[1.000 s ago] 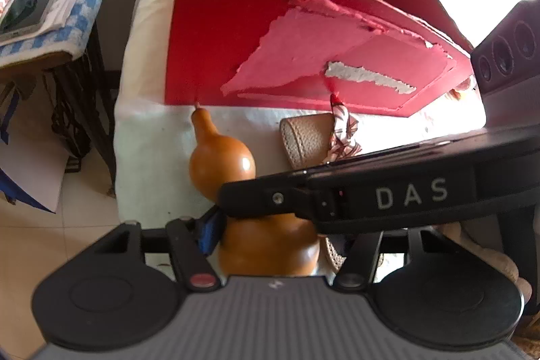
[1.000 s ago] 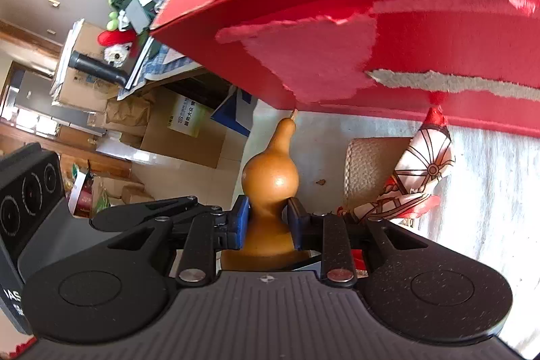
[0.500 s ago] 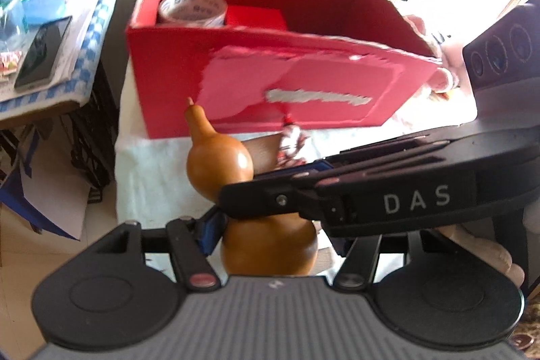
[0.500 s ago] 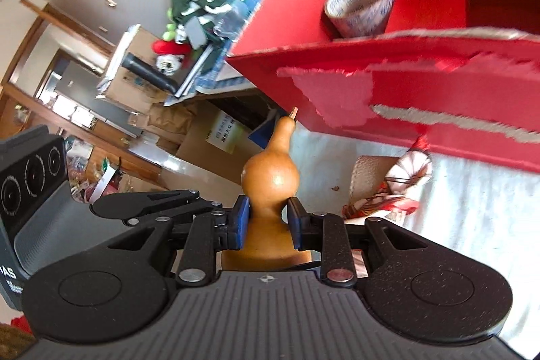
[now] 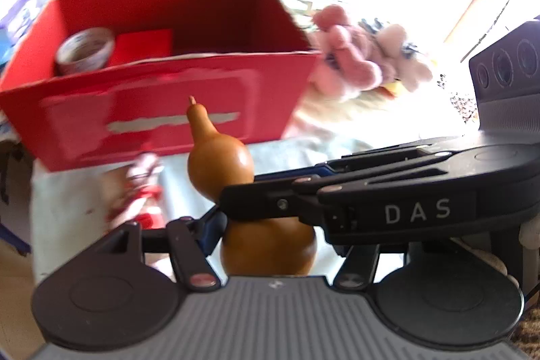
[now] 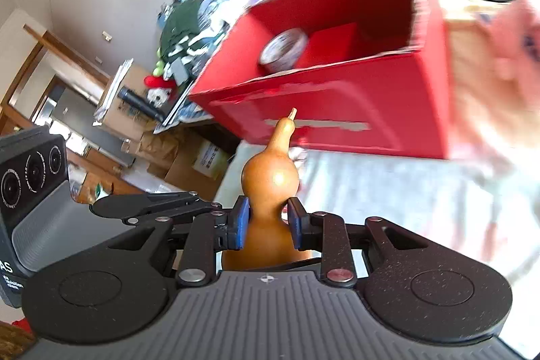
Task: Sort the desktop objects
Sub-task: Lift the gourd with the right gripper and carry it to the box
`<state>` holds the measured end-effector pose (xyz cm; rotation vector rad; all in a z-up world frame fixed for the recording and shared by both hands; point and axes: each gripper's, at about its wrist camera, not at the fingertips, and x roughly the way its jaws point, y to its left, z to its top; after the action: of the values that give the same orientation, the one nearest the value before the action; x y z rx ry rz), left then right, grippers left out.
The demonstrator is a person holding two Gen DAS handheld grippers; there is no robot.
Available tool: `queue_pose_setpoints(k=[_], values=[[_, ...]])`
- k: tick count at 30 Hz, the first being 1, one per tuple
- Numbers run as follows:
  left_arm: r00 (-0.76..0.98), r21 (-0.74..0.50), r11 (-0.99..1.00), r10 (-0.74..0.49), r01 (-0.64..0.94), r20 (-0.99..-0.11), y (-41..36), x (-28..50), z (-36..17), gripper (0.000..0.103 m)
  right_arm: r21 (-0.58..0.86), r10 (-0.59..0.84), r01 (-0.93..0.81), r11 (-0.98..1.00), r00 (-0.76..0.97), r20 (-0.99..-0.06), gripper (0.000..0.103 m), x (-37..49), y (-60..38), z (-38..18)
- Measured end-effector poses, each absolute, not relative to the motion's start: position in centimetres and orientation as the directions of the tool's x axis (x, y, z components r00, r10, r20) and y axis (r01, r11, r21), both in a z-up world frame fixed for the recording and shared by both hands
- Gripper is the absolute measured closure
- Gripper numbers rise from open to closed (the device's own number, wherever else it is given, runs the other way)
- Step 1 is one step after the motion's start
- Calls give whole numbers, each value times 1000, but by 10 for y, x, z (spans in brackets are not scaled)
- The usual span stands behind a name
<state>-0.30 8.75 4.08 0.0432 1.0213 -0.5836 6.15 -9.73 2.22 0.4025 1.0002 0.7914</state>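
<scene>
A tan double-bulbed gourd (image 5: 219, 164) hangs upright in the air in front of the red cardboard box (image 5: 175, 110). My left gripper (image 5: 270, 225) is shut on its lower bulb; one blue pad (image 5: 212, 228) presses its left side, and the other pad is hidden behind the right gripper's body. In the right wrist view my right gripper (image 6: 268, 221) is shut on the waist of the gourd (image 6: 270, 177). The open top of the red box (image 6: 337, 103) shows a tape roll (image 6: 283, 49) and a red block (image 6: 330, 43) inside.
A pink plush toy (image 5: 351, 56) lies right of the box. A red-and-white patterned item (image 5: 141, 184) rests on the white cloth (image 5: 84, 208) below the gourd. Left of the table are a cluttered side table (image 6: 182, 22) and cardboard cartons (image 6: 189, 164).
Both grippers have risen together with the gourd in them. The box went from looming overhead to lying below eye level, so its inside now shows. The view has swung right.
</scene>
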Motion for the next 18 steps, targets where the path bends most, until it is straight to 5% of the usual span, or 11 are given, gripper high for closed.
queue_pose_setpoints(k=[18], values=[[386,-186,757,-509,626,-769,-14,-6,66,41,657,707,-305,689,483,-518,75,50,-198,41]])
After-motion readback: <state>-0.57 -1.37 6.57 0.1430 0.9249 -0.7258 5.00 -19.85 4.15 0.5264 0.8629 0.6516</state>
